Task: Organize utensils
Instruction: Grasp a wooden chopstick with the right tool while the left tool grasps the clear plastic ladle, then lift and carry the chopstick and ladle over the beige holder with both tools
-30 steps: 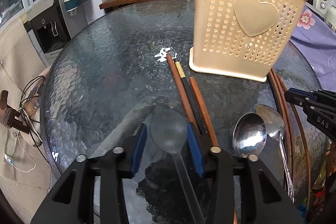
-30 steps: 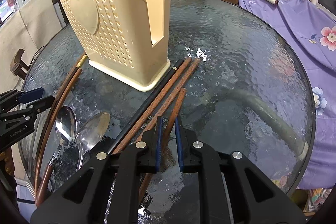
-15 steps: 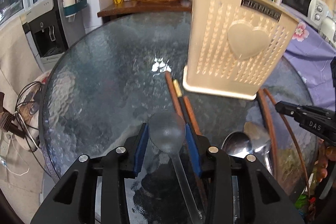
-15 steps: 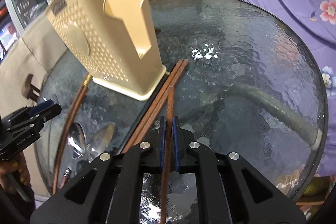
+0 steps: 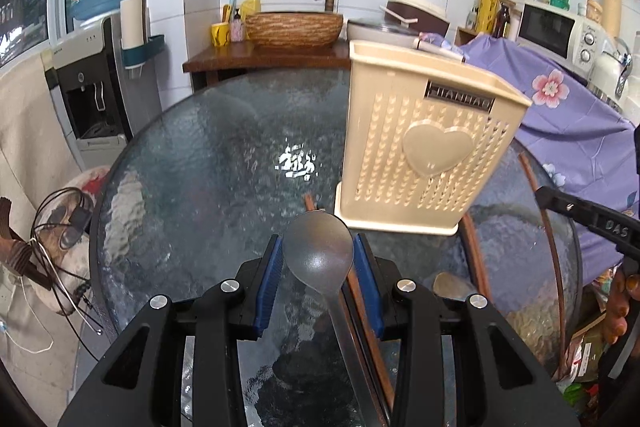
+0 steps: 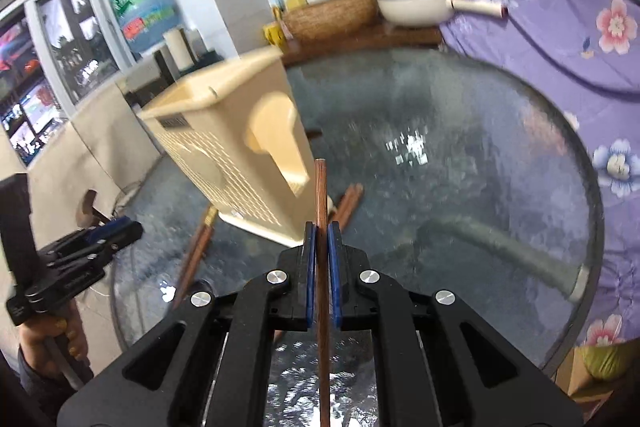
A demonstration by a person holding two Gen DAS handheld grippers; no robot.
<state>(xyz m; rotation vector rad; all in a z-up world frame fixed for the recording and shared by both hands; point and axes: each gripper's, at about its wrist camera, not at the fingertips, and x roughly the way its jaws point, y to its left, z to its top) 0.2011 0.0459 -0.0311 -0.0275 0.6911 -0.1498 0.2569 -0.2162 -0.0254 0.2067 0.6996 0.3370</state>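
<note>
a spoon (image 5: 318, 253) is clamped between the left gripper (image 5: 319, 259) fingers; a chopstick (image 6: 321, 227) is clamped by the right gripper (image 6: 321, 247) fingers, near the basket (image 5: 424, 147) on the worktop (image 5: 200, 167).

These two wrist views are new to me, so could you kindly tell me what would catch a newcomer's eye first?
The tall cream perforated plastic utensil holder with a raised heart stands out, upright on the round dark textured-glass table. Close in, the left tongs grip a grey metal spoon by its bowl, above the table. The right tongs are shut on a brown wooden chopstick pointing ahead beside the holder.
</note>
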